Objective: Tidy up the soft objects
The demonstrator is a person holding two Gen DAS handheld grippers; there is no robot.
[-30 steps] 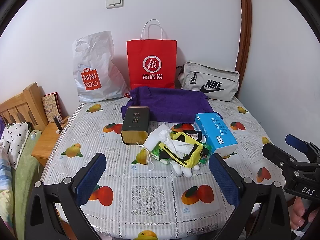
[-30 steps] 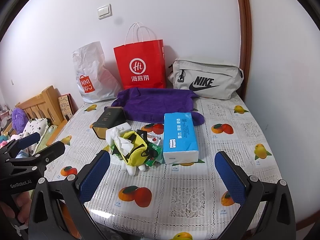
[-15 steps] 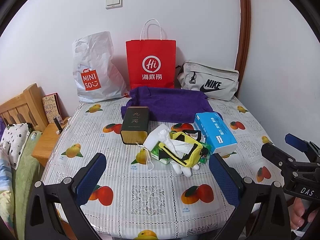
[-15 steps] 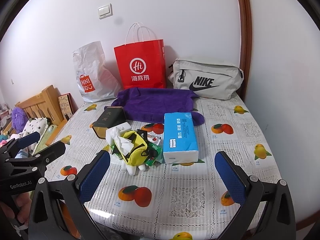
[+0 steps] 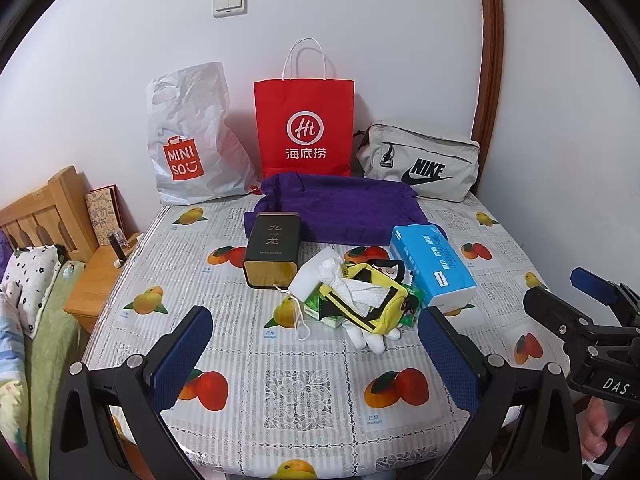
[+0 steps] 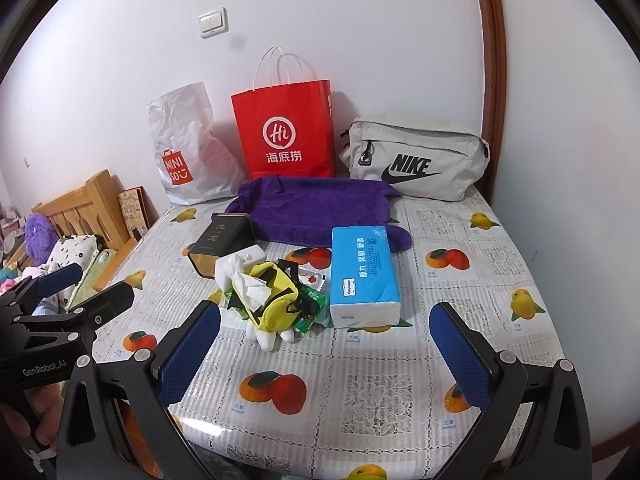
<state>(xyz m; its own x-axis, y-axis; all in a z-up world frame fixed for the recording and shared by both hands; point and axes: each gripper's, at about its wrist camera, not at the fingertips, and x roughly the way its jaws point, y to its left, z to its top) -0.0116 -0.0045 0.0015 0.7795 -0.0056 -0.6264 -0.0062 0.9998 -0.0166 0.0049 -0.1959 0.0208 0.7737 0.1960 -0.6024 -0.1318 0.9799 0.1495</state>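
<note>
- The left tool [image 5: 314, 354] is standing wide apart at the near edge of the table [image 5: 304, 392], gripping nothing and touching nothing; its blue pads [image 5: 182, 354] are textured.
- The right tool [image 6: 326, 354] is likewise gaping fully, empty, hovering over the near part of the table.
- A hand [image 5: 604, 428] is showing at the right tool's grip, only partly in view.
- The table is wearing a glossy cloth printed with fruit and lace squares.
- The soft objects are lying heaped at mid-table: a yellow pouch [image 6: 276, 296] is sitting open with crumpled white tissue [image 6: 248, 280] sticking out of it.
- A white glove [image 5: 370, 338] is poking out from under the pouch; a white face mask [image 5: 310, 272] and green packets [image 5: 320, 310] are lying beside and beneath it, the stacking order being hard to tell.
- A blue tissue pack [image 6: 364, 276], soft-sided and rectangular, is lying just right of the heap.
- A dark tin [image 5: 274, 250] with gold ends is lying on its side just left of the heap.
- A purple towel [image 5: 340, 208] is lying folded behind these.
- Against the wall a white plastic bag [image 5: 192, 140], a red paper bag [image 5: 306, 128] and a grey fabric pouch bag [image 5: 420, 168] are standing; their contents are not showing.
</note>
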